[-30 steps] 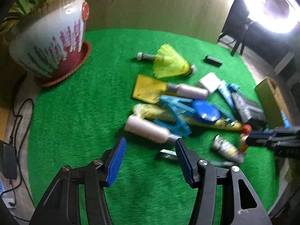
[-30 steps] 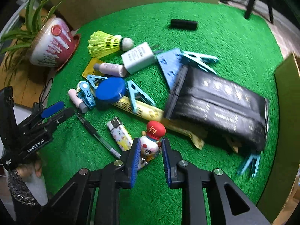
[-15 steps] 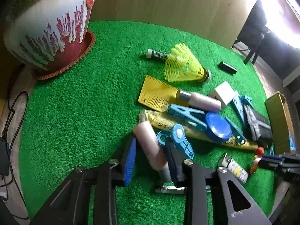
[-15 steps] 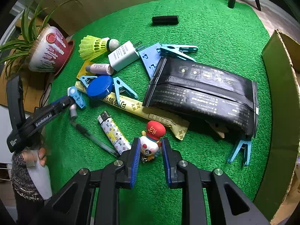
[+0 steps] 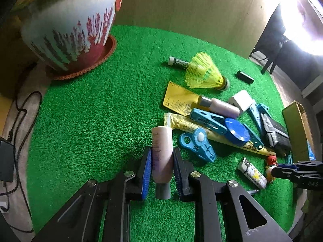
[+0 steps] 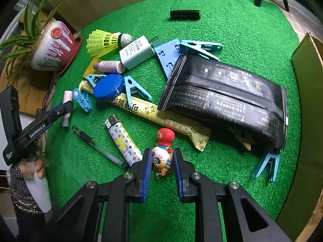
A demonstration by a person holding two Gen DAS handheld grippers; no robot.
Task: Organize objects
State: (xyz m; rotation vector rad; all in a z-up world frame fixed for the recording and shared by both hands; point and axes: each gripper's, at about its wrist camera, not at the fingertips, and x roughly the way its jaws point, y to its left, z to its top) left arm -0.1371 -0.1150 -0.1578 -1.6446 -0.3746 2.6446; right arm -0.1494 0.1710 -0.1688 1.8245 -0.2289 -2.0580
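We see round green turf mat (image 6: 232,30). On it: plant pot (image 6: 52,48) upper left, black stick (image 6: 184,14) top centre, shuttlecock (image 6: 105,41), black pouch (image 6: 226,94) right, lighter (image 6: 122,141), pen (image 6: 99,147) lower left.

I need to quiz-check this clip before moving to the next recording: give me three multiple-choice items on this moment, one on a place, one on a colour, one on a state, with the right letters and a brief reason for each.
1. Where does the black stick lie?
A. alone on the green mat, apart from the pile
B. under the black pouch
C. inside the plant pot

2. What colour is the shuttlecock?
A. white
B. yellow
C. red

3. What is between the left gripper pads?
A. nothing
B. the lighter
C. the pink bottle

Answers:
1 A: it sits by itself at the far side of the mat, touching nothing.
2 B: its skirt is bright yellow in both views.
3 C: the jaws have just been closing, and both pads now press on the bottle's sides.
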